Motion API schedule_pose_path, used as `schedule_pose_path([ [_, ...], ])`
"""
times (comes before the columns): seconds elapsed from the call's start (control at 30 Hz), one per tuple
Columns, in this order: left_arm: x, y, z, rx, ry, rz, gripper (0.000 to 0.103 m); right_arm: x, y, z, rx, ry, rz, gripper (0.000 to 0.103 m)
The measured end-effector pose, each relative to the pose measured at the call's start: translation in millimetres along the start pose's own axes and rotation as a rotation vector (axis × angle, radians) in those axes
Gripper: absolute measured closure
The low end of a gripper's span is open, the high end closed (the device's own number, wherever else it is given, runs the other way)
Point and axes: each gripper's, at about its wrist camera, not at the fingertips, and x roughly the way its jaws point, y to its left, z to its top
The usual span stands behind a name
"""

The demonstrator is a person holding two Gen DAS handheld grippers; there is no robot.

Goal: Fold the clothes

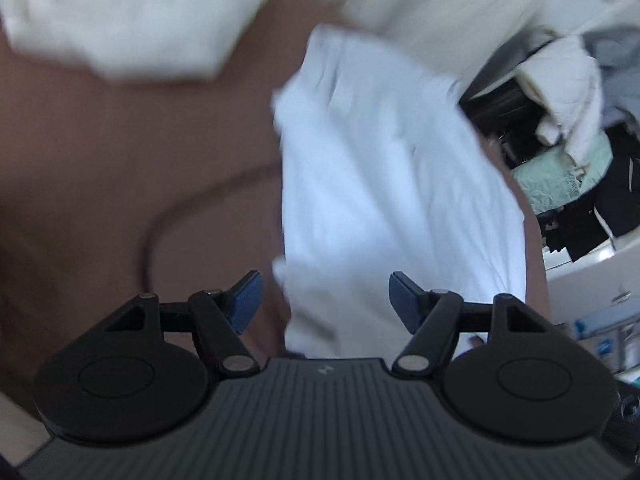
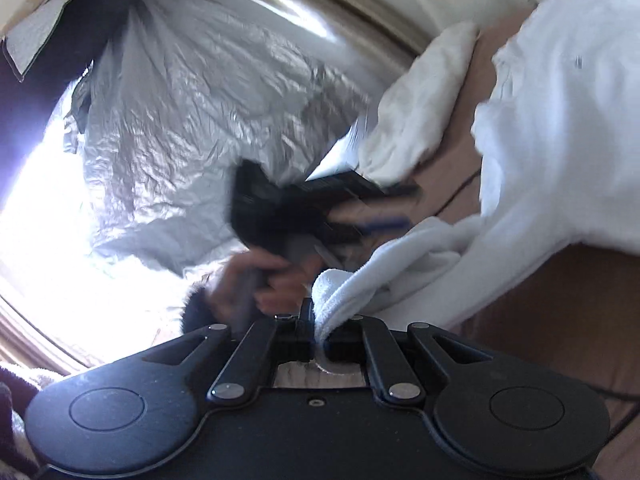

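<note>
Right claw (image 2: 320, 334) pinches the white garment (image 2: 552, 128); left claw (image 1: 325, 304) gapes empty above it: grab the near hem squarely.

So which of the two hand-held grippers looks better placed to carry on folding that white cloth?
The right hand-held gripper, probably: its jaws are shut on an edge of the white cloth. The left hand-held gripper hangs open above the cloth, gripping nothing.

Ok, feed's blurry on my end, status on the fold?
Right gripper jaws shut on white cloth. Left gripper jaws open, over the cloth, nothing gripped. Dark cable on the brown surface beside it.
</note>
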Motion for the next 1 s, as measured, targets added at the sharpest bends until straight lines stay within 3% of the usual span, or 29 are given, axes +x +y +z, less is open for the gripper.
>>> schedule_pose_path([
  [0.23, 60, 10, 26, -0.072, -0.07, 0.094, 0.033, -15, 17, 4, -0.086, -0.108, -0.156, 0.096],
  [0.3, 77, 6, 34, -0.032, -0.05, 0.146, 0.032, -19, 21, 9, -0.118, -0.13, -0.204, 0.096],
  [0.37, 92, -8, 36, 0.094, -0.026, 0.18, 0.031, -21, 23, 15, -0.169, -0.136, -0.259, 0.096],
  [0.4, 98, -19, 34, 0.188, -0.024, 0.211, 0.035, -21, 24, 18, -0.199, -0.136, -0.291, 0.096],
  [0.43, 102, -33, 29, 0.311, -0.038, 0.265, 0.076, -23, 24, 20, -0.219, -0.126, -0.322, 0.096],
  [0.47, 104, -48, 22, 0.427, -0.054, 0.32, 0.101, -25, 24, 21, -0.238, -0.117, -0.353, 0.096],
  [0.53, 91, -73, 9, 0.555, -0.157, 0.399, 0.101, -27, 24, 24, -0.265, -0.098, -0.4, 0.096],
  [0.67, 5, -84, -7, 0.528, -0.456, 0.482, 0.102, -28, 23, 25, -0.28, -0.054, -0.396, 0.096],
  [0.73, -8, -68, -6, 0.521, -0.487, 0.627, 0.103, -27, 16, 22, -0.23, -0.019, -0.315, 0.096],
  [0.77, -7, -57, -5, 0.525, -0.474, 0.716, 0.103, -25, 13, 18, -0.199, 0.006, -0.275, 0.096],
  [0.8, -4, -41, 0, 0.484, -0.43, 0.74, 0.103, -16, 7, 12, -0.178, 0.052, -0.254, 0.096],
  [0.83, -5, -21, 7, 0.385, -0.38, 0.694, 0.103, -7, 4, 7, -0.188, 0.088, -0.3, 0.096],
  [0.9, -12, 12, 14, 0.168, -0.318, 0.512, 0.103, 9, 2, -2, -0.217, 0.152, -0.379, 0.092],
  [0.93, -14, 18, 15, 0.116, -0.31, 0.441, 0.103, 16, 3, -5, -0.237, 0.18, -0.41, 0.092],
  [1.0, -12, 8, 13, 0.161, -0.315, 0.432, 0.102, 29, 4, -10, -0.276, 0.234, -0.472, 0.091],
])
